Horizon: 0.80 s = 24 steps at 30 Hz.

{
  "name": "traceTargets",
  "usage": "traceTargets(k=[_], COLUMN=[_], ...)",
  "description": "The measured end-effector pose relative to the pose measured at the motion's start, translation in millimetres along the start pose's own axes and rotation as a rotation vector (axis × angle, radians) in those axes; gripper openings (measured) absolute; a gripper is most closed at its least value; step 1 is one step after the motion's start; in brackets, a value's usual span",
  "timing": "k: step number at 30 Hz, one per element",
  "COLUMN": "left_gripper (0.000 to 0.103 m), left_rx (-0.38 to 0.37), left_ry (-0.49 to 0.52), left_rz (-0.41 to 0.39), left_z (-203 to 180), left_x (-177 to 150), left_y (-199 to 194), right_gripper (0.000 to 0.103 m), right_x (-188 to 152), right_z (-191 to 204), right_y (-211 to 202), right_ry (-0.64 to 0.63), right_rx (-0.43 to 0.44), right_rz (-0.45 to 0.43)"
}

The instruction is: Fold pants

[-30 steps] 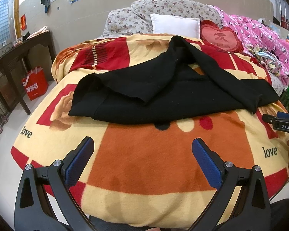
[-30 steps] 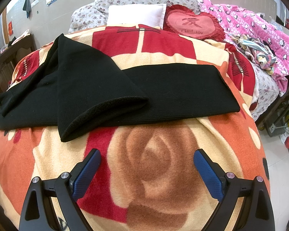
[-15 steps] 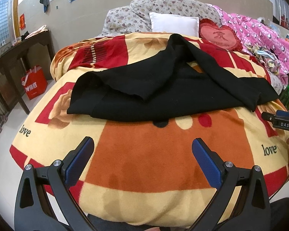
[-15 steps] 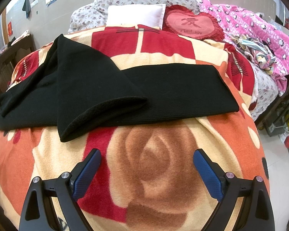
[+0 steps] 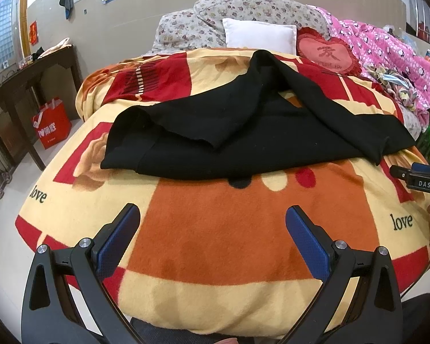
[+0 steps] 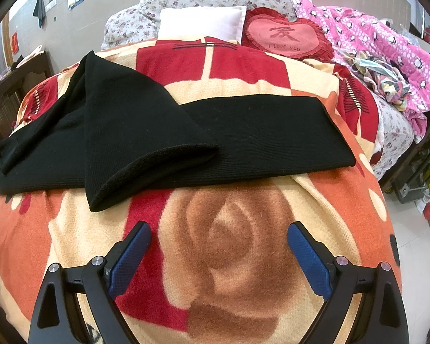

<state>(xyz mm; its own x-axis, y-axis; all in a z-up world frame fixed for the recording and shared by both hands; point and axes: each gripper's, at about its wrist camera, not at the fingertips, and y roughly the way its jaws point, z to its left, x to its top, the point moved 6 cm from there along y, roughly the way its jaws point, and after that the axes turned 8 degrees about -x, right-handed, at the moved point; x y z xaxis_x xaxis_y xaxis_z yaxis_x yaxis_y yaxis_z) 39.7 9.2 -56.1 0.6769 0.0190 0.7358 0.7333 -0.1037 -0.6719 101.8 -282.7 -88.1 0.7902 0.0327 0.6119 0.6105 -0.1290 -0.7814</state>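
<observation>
Black pants (image 5: 243,132) spread across the middle of a bed, on top of a blanket (image 5: 220,229) with red, orange and cream blocks, a large rose print and the word "love". One leg lying flat toward the right side of the bed, with the cuff end near the blanket's right edge (image 6: 272,134); the other leg folded back over it at an angle, with the open cuff toward the foot of the bed, its thick hem clearly visible in the right wrist view. Left gripper (image 5: 212,229) hanging over the orange part of the blanket at the foot of the bed, blue-padded fingers (image 5: 116,243) spread wide, nothing between them, well apart from the pants. Right gripper (image 6: 219,246) over the rose print, also spread wide and empty, near the folded cuff but not touching it. Part of the right gripper also visible at the right border of the left wrist view, with a hand below it. At the head of the bed, a white pillow (image 5: 261,34), a red heart cushion (image 6: 283,38) just beside it, and a flowered quilt behind. Pink bedding (image 6: 372,46) along the right side. On the left, a dark wooden table (image 5: 23,86) and a red bag (image 5: 51,123) on the floor beside it.
</observation>
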Motion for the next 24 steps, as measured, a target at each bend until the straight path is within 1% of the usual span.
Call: traceTargets(k=[10,19,22,24], left_gripper=[0.102,0.102,0.102,0.102], left_rx=[0.001,0.006,0.018,0.007], left_ry=[-0.004,-0.008,-0.001,-0.001], left_rz=[0.000,0.017,0.026,0.031], left_z=[-0.2,1.4,1.9,3.8], left_x=[-0.1,-1.5,-1.6,-0.1], left_y=[-0.5,1.8,3.4,3.5], right_gripper=[0.095,0.095,0.095,0.095], right_x=[0.1,0.2,0.2,0.2], right_z=[-0.2,0.1,-0.1,-0.1], right_y=[-0.1,-0.1,0.0,0.0], right_ry=[0.001,0.001,0.001,0.001], right_rx=[0.000,0.001,0.000,0.000], right_rz=[-0.001,-0.001,-0.002,-0.002])
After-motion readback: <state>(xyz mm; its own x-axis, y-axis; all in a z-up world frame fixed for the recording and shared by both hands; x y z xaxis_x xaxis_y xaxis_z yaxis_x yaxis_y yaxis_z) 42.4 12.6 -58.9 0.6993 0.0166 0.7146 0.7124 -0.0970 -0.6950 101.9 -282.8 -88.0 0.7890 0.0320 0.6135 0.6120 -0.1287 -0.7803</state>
